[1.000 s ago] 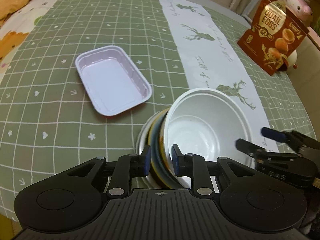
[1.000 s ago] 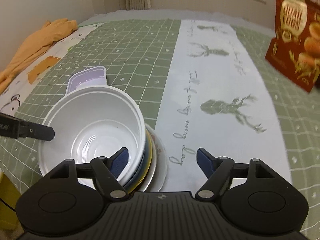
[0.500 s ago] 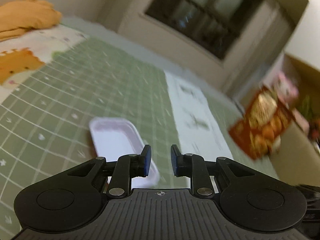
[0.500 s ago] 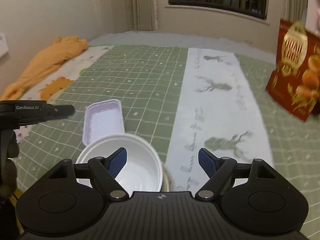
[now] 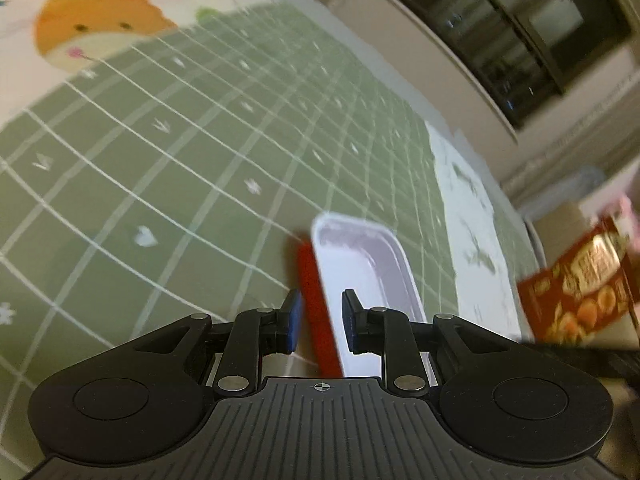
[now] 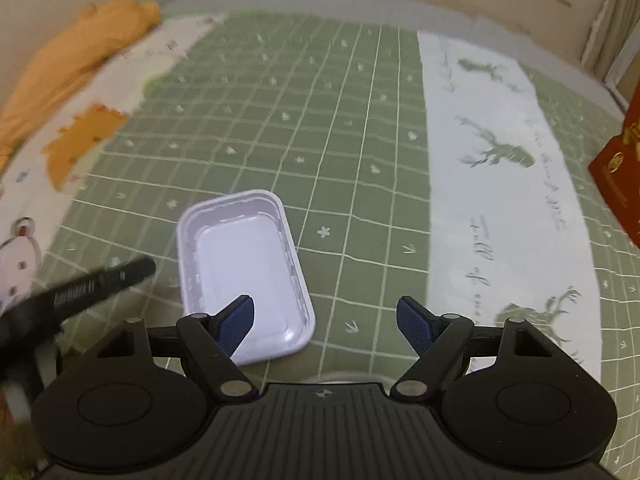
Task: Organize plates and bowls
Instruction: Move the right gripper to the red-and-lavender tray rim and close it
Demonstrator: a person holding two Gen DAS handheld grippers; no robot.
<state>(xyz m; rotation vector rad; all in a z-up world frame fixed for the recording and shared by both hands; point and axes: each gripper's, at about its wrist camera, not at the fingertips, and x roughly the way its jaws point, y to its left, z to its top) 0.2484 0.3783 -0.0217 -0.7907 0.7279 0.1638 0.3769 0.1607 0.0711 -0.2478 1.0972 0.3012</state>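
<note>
L gripper: fingers close together w/ a narrow gap, straddling the near left rim of the tray. The red outer wall of the tray runs up between the blue pads. Can't tell whether they actually pinch the rim or just sit either side of it. L view is tilted and blurred.

R gripper: fingers spread wide, nothing between them, hanging above the cloth. Its left finger overlaps the near end of the tray in view; touching or not, can't tell.

Tray: white inside, red outside, rectangular w/ rounded corners, lying flat on the green checked part of the cloth, toward the near left of the bed, long side running away from the cameras. In R view it looks empty inside.

A pale curved rim peeks out just above the R gripper body, at the near edge – too little showing to say what it is.

Cloth has a white strip w/ deer prints along the right side. Red snack bag stands past that strip at the right edge. Orange fabric bunched at the far left corner. L gripper's arm shows blurred at the left in R view.
</note>
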